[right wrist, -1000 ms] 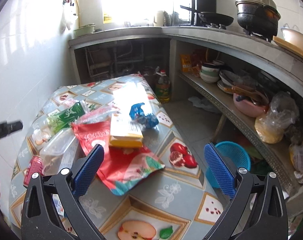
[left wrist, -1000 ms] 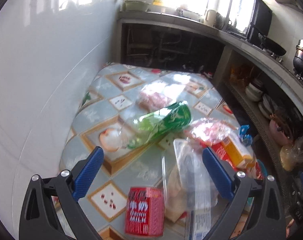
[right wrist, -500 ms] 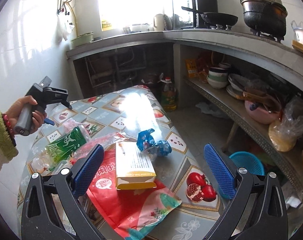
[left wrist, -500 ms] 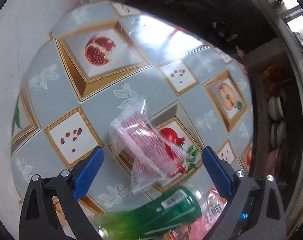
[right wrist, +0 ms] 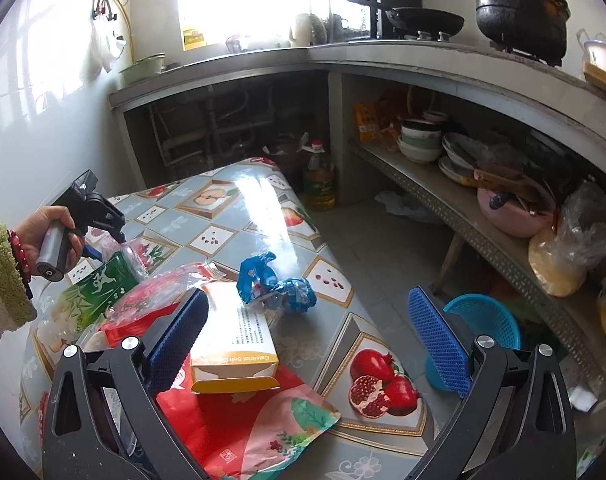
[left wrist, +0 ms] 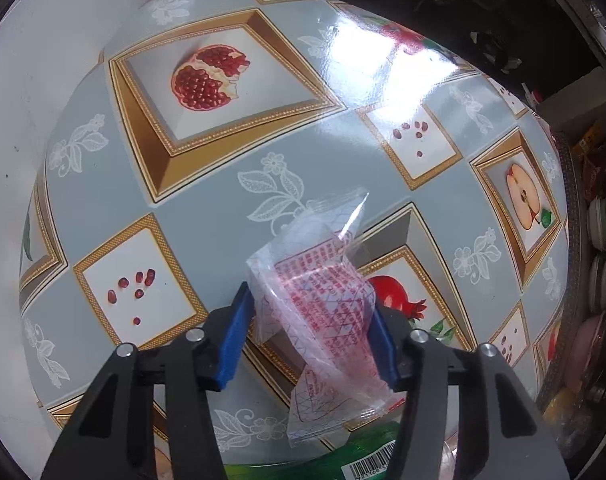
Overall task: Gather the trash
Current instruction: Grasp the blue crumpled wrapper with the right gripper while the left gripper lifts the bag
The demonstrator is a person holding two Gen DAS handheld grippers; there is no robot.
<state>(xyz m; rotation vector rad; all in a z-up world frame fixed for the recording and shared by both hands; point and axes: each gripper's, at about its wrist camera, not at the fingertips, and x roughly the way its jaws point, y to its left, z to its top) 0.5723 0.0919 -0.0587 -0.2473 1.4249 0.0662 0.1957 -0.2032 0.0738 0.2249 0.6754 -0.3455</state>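
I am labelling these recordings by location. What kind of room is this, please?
Most likely a home kitchen: a pan and a big pot stand on a stone counter, bowls are stacked on the shelf below, and a cooking oil bottle stands on the floor.

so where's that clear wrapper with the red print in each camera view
Left wrist view: the clear wrapper sits low centre, between the blue pads of the left gripper, whose jaws are closing on it.
Right wrist view: far left, a crumpled clear bit below the left gripper, on the table.
Shared landmark: the green-labelled bottle right beside the wrapper.
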